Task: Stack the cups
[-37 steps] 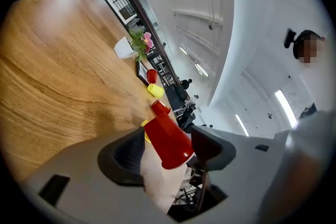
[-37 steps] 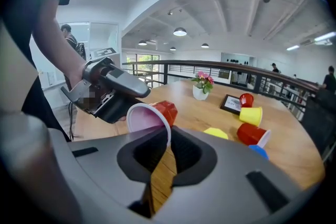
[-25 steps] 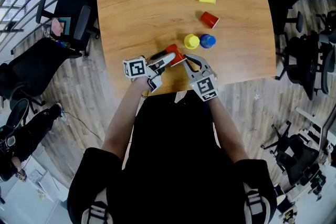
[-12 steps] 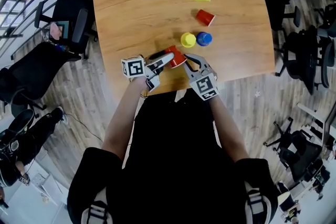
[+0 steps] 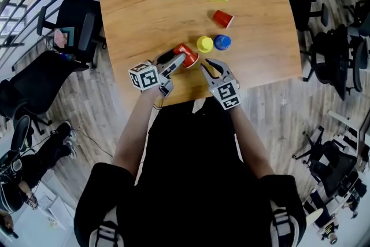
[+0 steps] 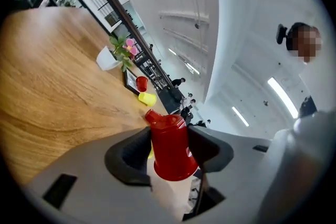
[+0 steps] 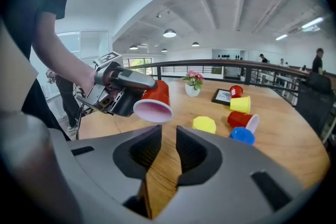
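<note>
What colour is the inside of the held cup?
Pale pinkish white; the cup faces the right gripper view, which shows it best.

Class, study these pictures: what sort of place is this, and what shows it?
Most likely an open-plan office or shared workspace: wheeled office chairs stand around a wooden table, and a railing runs behind it under pendant lamps.

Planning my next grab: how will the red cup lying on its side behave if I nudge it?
The tipped red cup would likely roll in an arc, being tapered. It looks thin-walled and light, so a hard squeeze may dent it.
</note>
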`<control>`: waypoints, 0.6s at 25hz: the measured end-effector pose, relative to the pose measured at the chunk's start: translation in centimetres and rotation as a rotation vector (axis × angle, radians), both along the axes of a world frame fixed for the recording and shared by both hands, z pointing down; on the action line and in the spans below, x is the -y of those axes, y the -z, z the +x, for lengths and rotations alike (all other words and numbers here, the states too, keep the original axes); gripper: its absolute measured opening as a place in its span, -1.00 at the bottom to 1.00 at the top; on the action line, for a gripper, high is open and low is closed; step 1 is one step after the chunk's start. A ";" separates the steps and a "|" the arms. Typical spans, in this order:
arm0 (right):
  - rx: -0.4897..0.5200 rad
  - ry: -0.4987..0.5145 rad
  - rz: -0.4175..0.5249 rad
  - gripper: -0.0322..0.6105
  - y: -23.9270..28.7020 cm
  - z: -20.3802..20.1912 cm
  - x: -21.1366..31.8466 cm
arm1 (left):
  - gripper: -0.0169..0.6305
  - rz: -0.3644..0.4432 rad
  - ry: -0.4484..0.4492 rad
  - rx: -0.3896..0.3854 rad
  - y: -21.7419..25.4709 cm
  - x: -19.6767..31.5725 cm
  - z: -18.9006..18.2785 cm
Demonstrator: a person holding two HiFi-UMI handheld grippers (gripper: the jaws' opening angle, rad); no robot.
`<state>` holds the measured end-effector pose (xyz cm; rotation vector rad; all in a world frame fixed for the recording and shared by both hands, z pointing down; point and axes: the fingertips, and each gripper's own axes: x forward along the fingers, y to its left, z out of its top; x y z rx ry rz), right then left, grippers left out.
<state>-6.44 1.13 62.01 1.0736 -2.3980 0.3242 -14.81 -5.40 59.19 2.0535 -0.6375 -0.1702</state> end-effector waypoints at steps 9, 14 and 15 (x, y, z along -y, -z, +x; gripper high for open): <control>-0.015 -0.055 -0.030 -0.65 -0.7 1.9 -0.2 | -0.20 0.279 -0.054 0.400 -0.9 1.2 1.4; -0.030 -0.079 -0.043 -0.71 -1.0 2.5 -0.5 | -0.20 0.415 -0.115 0.566 -1.7 0.9 2.5; -0.032 -0.080 -0.046 -0.71 -1.1 2.6 -0.6 | -0.20 0.439 -0.126 0.592 -2.0 0.8 2.7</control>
